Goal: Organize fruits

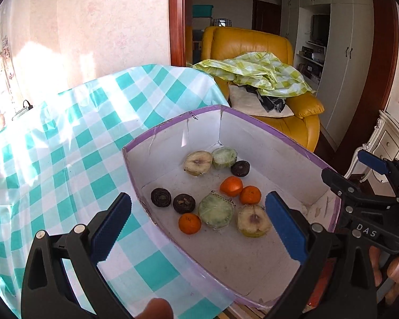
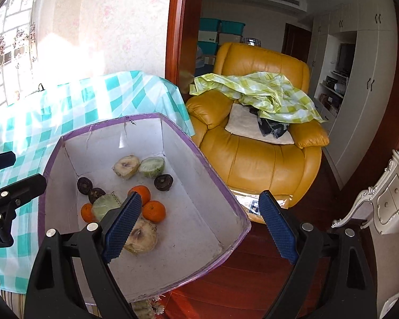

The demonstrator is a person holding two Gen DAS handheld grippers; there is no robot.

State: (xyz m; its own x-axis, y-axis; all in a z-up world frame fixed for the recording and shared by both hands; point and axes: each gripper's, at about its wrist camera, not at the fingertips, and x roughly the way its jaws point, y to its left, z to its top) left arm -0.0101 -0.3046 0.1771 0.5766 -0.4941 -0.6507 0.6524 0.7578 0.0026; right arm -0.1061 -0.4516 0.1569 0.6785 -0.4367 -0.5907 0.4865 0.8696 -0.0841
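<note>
A white box with a purple rim held all the fruit on its floor. Against its far wall lay a halved pale fruit, cut face up, touching a wrapped green half, with a dark round fruit just beside them. Two tangerines touched at mid-floor. Nearer lay two more dark fruits, a third tangerine, a wrapped green fruit and another pale half.
</note>
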